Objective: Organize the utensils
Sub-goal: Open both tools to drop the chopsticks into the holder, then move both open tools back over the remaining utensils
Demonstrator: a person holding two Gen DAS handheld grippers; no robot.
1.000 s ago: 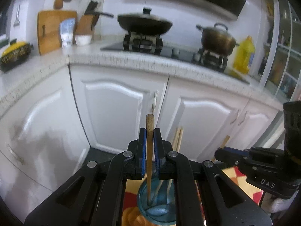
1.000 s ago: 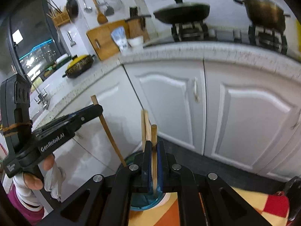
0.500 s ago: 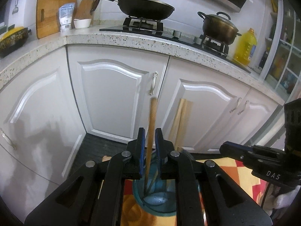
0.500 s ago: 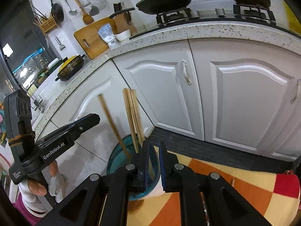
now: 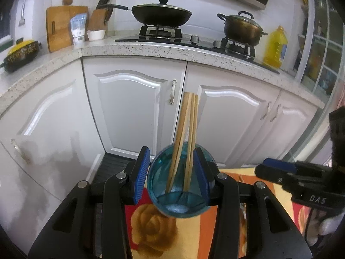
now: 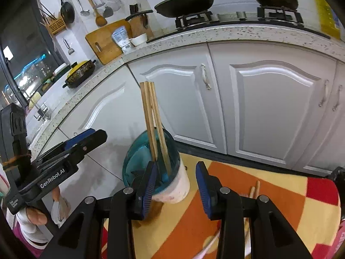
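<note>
Since a second ago, when each gripper was pinching a single wooden chopstick over the cup, both sticks have dropped in and I'm holding nothing. My left gripper (image 5: 171, 173) has just been opening; its ribbed blue pads (image 5: 141, 176) now stand apart either side of the teal cup (image 5: 179, 200) without pressing on it, as far as I can tell. The right gripper (image 6: 175, 183) has just been opening too, partway, with only the cup's side showing between its pads.

All the chopsticks (image 5: 186, 136) now stand bunched and leaning in the cup, square tan tops well above the rim. That cup is see-through teal plastic, round, white lower down in the right view. It sits on a cloth (image 6: 269, 185) of orange, cream and red patches with a printed rose. One more wooden stick (image 6: 254, 188) lies on the cloth beside the right gripper. Behind are glossy white cabinet doors (image 5: 133, 108) under a speckled stone countertop (image 5: 151, 50).
</note>
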